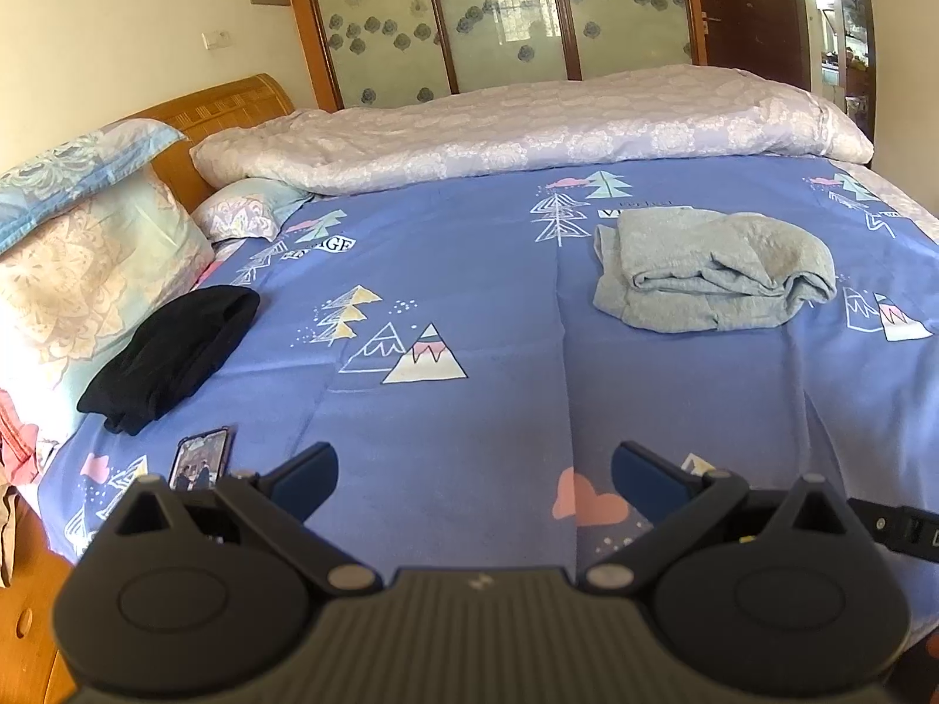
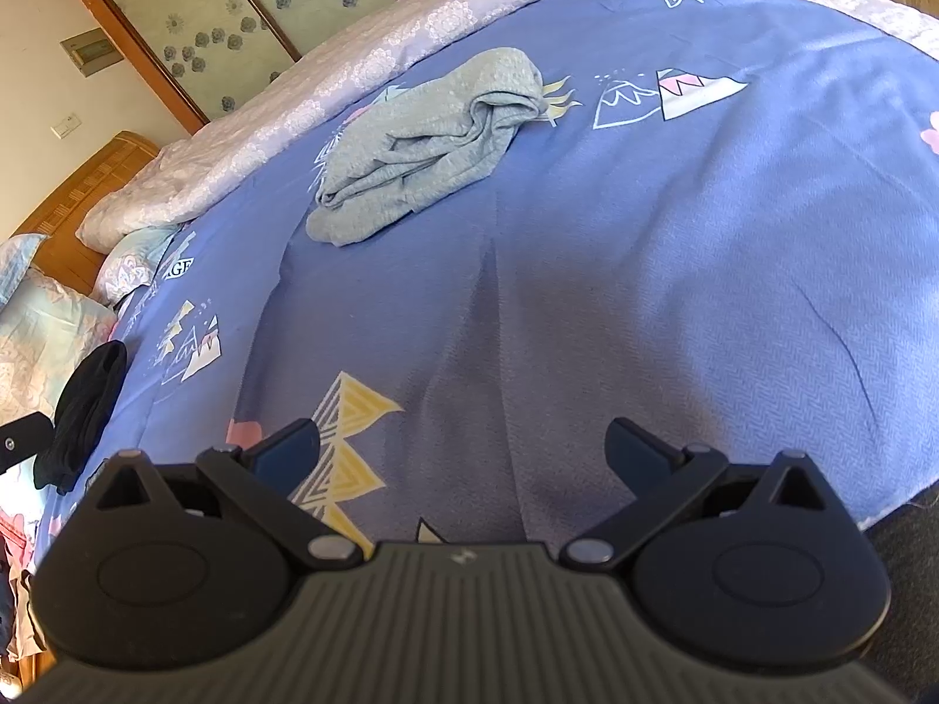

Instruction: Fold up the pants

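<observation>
Grey pants (image 1: 713, 278) — bundled upper right on the bed (image 1: 469, 322), long axis crosswise, well beyond our left tongs (image 1: 474, 484) and right tongs (image 2: 460, 457), both spread empty — neither clearly nearer.

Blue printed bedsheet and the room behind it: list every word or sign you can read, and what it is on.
"GE": end of a partly creased white label on the blue printed bedsheet, near the pillows.
"V...": start of a second label there, hidden by the grey folded pants.
Gold emblem on the dark wooden door: too blurred to read.
Phone screen: no readable text.
</observation>
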